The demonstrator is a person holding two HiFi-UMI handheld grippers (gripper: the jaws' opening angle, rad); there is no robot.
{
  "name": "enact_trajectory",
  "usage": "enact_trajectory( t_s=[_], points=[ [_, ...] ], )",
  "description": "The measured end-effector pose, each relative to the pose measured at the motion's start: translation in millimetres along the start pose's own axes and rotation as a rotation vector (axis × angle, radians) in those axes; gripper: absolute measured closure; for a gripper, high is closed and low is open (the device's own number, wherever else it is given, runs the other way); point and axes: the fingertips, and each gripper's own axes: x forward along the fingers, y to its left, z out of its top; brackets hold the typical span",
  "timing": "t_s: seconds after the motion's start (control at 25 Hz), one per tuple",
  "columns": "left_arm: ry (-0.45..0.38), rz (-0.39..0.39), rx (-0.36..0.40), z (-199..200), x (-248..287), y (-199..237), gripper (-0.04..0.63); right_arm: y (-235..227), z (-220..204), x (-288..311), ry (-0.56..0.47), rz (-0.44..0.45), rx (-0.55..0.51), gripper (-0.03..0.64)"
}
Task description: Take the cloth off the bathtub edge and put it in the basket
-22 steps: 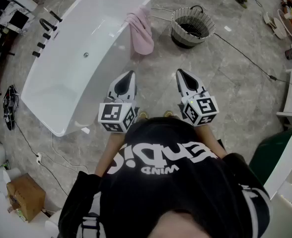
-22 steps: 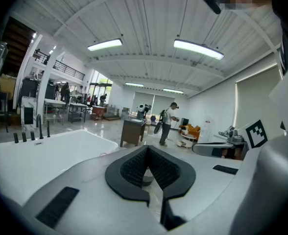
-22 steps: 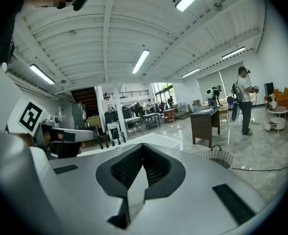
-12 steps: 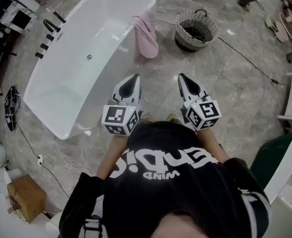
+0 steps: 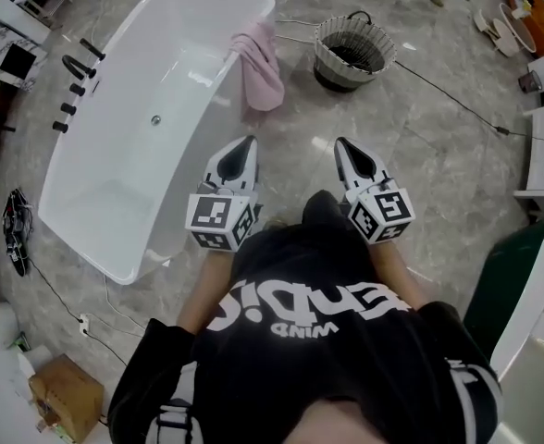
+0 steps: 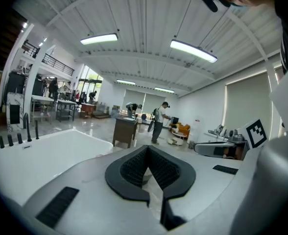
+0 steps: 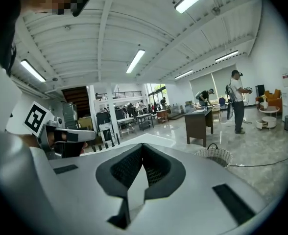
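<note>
I am holding my left tool (image 5: 245, 143) and my right tool (image 5: 342, 143) side by side in front of my chest, both pointing toward the far end of the room; in the left gripper view the left tool (image 6: 147, 148) is showing its dark ribbed pads pressed together at the tips with nothing between them; in the right gripper view the right tool (image 7: 142, 145) is likewise closed tip to tip and carrying nothing; my hands are sitting hidden under the marker cubes, and my black shirt (image 5: 309, 340) is filling the lower part of the head view, covering the floor beneath me.

The pink cloth (image 5: 261, 67) is hanging over the long rim of the white bathtub (image 5: 133, 174) near its far end, on the side facing the basket, and is draping down the outer wall; it is lying well ahead of both tools, untouched; I am not making it out in either gripper view.

The woven basket (image 5: 351, 67) is standing on the grey stone floor (image 5: 420, 155), to the right of the cloth and apart from the bathtub; its inside is looking dark and I cannot tell what is in it; in the right gripper view the basket (image 7: 214, 155) is peeking out just past my tool's body, partly cut off.
</note>
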Motion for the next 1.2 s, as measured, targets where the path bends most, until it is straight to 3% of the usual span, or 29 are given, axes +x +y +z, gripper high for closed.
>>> enact_trajectory(
  t_s=[0.2,0.48,1.2],
  points=[
    [0.010,-0.027,0.000,0,18,10,0.583,-17,-1,9,-0.012,-0.052,0.039,0.603],
    [0.012,-0.033,0.007,8,62,26,0.583,-44,-1,47,-0.010,-0.037,0.045,0.603],
    [-0.025,0.117,-0.039,93,241,106,0.583,-169,92,230,-0.008,0.128,0.030,0.603]
  ],
)
